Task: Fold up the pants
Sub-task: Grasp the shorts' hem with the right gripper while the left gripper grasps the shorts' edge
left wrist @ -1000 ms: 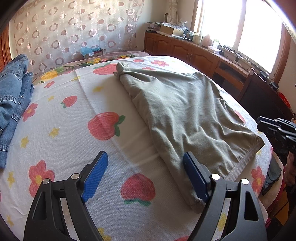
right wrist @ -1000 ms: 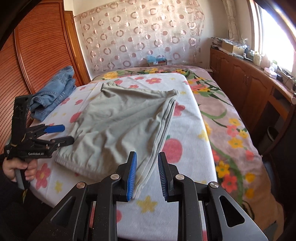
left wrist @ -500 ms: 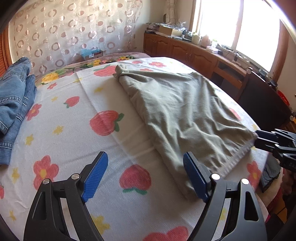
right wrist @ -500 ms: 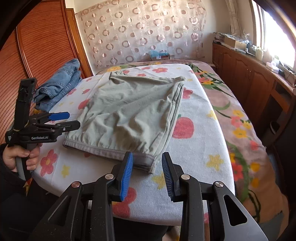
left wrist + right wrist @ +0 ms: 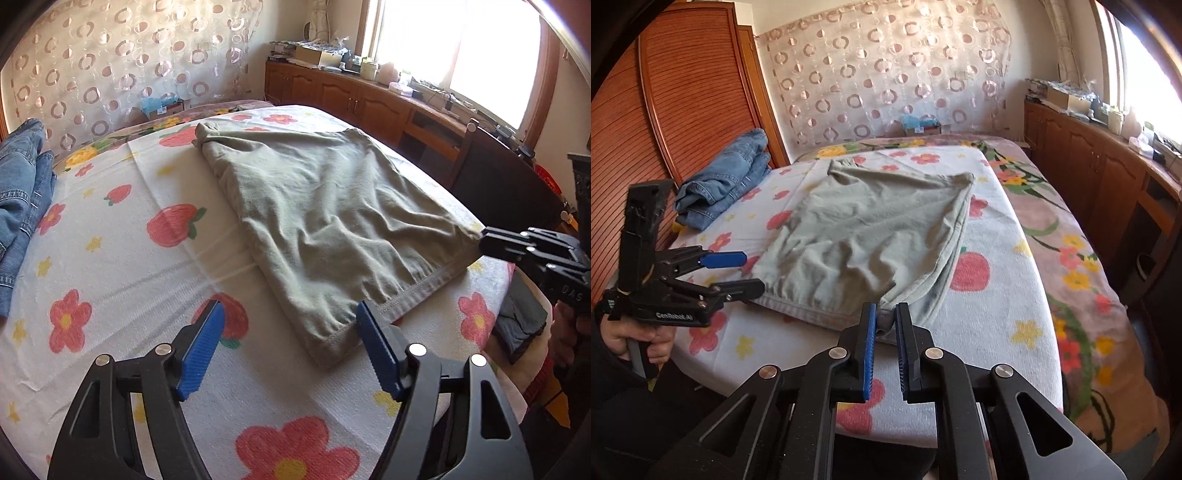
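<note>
- Pants (image 5: 871, 236), grey-green, are spread on the floral blanket (image 5: 990, 288).
- Waistband corner is pinched by the right gripper (image 5: 885, 321).
- Left gripper (image 5: 290, 325) is held wide, nothing gripped.

bare bedspread (image 5: 122, 266) left of pants (image 5: 325, 221), jeans (image 5: 727, 181) piled at far-left edge

Folded blue jeans (image 5: 726, 181) lie on the flower-print bed cover (image 5: 993, 266) beside a wooden wardrobe (image 5: 683, 96). Circle-patterned curtain (image 5: 886, 70) behind. Cluttered wooden cabinets (image 5: 354, 99) under the window.
</note>
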Demonstrator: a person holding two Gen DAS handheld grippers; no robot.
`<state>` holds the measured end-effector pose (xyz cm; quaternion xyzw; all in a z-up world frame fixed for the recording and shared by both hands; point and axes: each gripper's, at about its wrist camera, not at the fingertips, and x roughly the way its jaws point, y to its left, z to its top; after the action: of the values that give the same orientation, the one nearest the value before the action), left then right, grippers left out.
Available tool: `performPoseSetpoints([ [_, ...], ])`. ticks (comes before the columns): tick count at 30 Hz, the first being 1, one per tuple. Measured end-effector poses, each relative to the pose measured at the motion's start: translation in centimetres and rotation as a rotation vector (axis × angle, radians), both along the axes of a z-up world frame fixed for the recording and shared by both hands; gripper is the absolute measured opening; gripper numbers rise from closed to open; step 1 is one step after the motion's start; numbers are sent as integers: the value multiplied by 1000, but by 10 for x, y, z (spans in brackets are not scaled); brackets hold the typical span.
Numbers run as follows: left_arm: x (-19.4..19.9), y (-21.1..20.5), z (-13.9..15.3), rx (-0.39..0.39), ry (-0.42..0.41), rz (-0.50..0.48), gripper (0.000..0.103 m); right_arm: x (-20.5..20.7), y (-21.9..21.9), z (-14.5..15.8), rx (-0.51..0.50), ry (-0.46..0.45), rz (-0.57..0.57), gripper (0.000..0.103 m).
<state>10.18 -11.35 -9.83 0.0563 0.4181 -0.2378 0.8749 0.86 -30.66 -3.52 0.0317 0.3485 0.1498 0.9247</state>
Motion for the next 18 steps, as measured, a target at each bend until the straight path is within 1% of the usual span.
performPoseSetpoints([
  [2,-2,0,-1,0,1,-5,66,1,1,-2,-4,11,-5,11],
  [7,-3,-1,-4,-6,9,-7,65,2,-3,-1,4,11,-21,11],
  [8,-3,-1,-3,-10,9,-12,60,2,-4,-1,7,13,-24,11],
  [10,-5,-3,-3,-14,7,-21,55,2,-3,-1,-2,19,-30,12],
  [12,-7,-4,-1,-22,1,-35,43,0,-3,-3,-9,21,-31,14],
  [13,-8,-4,-1,-26,-1,-36,41,0,-3,-3,-9,22,-30,15],
  [15,-9,-1,2,-32,-19,-23,31,-1,-1,-5,-13,28,-29,15],
  [16,-10,1,4,-34,-33,-8,30,0,-1,-5,-18,29,-28,15],
  [18,-8,8,6,-38,-38,16,25,0,-2,-5,-21,31,-26,15],
])
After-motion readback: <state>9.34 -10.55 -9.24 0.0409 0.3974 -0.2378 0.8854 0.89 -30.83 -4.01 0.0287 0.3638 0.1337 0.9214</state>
